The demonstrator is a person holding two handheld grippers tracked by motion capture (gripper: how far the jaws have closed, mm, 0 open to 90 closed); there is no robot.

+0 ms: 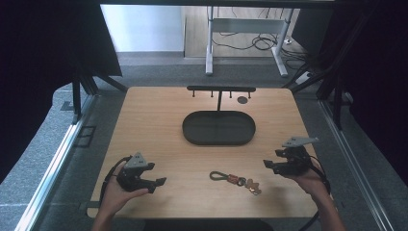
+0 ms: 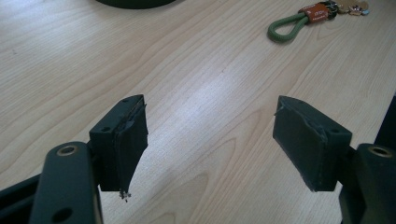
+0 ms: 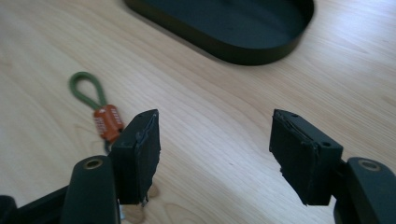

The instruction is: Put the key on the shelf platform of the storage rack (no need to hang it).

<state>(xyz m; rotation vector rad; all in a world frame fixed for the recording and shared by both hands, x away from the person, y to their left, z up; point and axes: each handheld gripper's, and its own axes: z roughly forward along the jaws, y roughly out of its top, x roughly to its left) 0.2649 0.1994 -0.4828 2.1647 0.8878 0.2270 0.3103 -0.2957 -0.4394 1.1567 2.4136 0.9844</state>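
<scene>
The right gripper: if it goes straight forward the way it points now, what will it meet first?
Probably bare table. The right gripper has open jaws with nothing between them, aimed at wood. Further along that line lies the black oval tray. The keychain sits off to the side. Depth is hard to judge.

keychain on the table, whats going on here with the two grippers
A person holds a gripper in each hand over a wooden table. The keychain, with its green loop and orange tag, lies flat between them, nearer the right gripper, untouched. Both the right gripper and the left gripper have their jaws open with nothing between them. A black oval tray sits beyond, in front of a small hook rack.
</scene>
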